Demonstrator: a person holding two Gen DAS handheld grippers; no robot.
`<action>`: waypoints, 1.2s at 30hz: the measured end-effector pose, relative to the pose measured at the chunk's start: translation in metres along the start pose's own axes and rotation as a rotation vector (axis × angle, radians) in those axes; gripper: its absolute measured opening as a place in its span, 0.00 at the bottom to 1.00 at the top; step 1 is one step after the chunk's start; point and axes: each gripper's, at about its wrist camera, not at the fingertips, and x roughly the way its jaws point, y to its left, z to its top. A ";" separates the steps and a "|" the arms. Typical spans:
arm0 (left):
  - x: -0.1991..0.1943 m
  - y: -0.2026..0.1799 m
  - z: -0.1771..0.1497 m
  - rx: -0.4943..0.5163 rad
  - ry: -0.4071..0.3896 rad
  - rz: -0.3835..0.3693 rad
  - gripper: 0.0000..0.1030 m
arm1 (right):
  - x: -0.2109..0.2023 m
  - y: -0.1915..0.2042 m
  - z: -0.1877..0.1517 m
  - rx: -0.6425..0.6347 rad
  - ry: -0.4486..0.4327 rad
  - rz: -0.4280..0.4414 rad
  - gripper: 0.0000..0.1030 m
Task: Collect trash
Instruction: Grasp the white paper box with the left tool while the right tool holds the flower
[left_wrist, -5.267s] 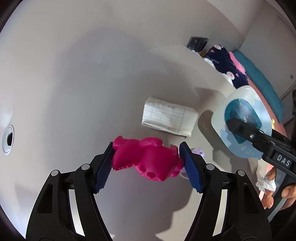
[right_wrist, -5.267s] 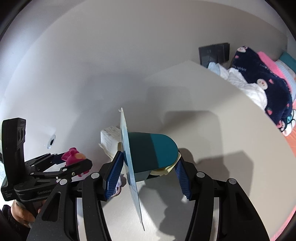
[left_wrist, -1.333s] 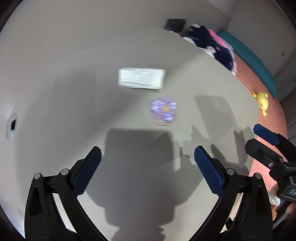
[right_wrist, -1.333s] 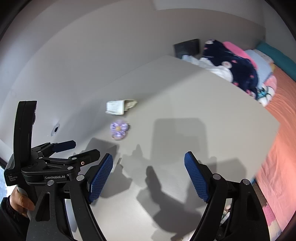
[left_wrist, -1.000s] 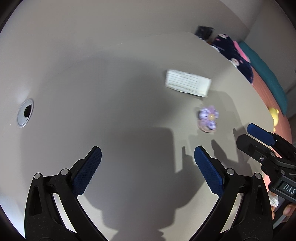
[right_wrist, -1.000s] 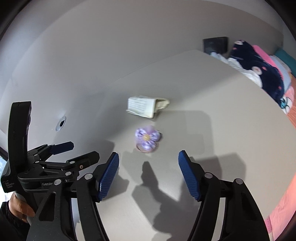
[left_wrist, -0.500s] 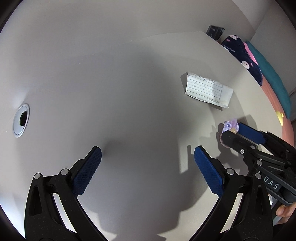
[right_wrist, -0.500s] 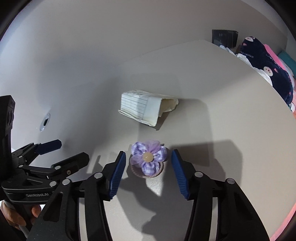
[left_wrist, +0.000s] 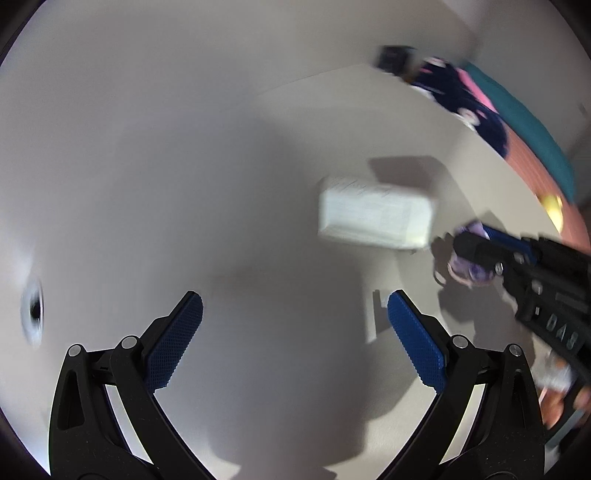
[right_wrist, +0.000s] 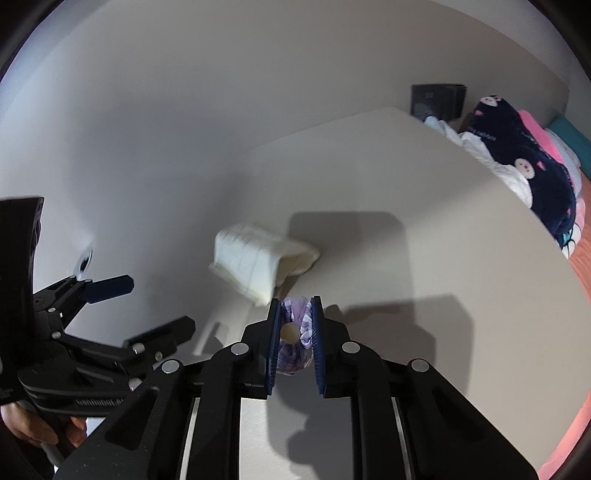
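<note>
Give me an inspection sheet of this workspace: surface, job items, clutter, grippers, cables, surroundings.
Surface: pale table, shadowed, with a round hole at its left.
Job's things: purple fabric flower pinched in the right gripper; folded lined paper lying just beyond it.
Clutter: nothing seen.
Grippers: right gripper shut on the flower; left gripper open, holding nothing, over bare table.
Cables: nothing seen.
Surroundings: plain wall; dark box and piled bedding past the table's far edge.
</note>
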 end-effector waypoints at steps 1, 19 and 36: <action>0.000 -0.002 0.004 0.044 -0.004 0.004 0.94 | -0.001 -0.005 0.003 0.014 -0.003 0.004 0.17; 0.043 -0.051 0.064 0.554 0.032 -0.053 0.93 | 0.000 -0.061 0.022 0.172 0.000 -0.009 0.17; 0.042 -0.058 0.068 0.326 0.100 -0.146 0.31 | -0.012 -0.069 0.016 0.205 -0.006 -0.023 0.17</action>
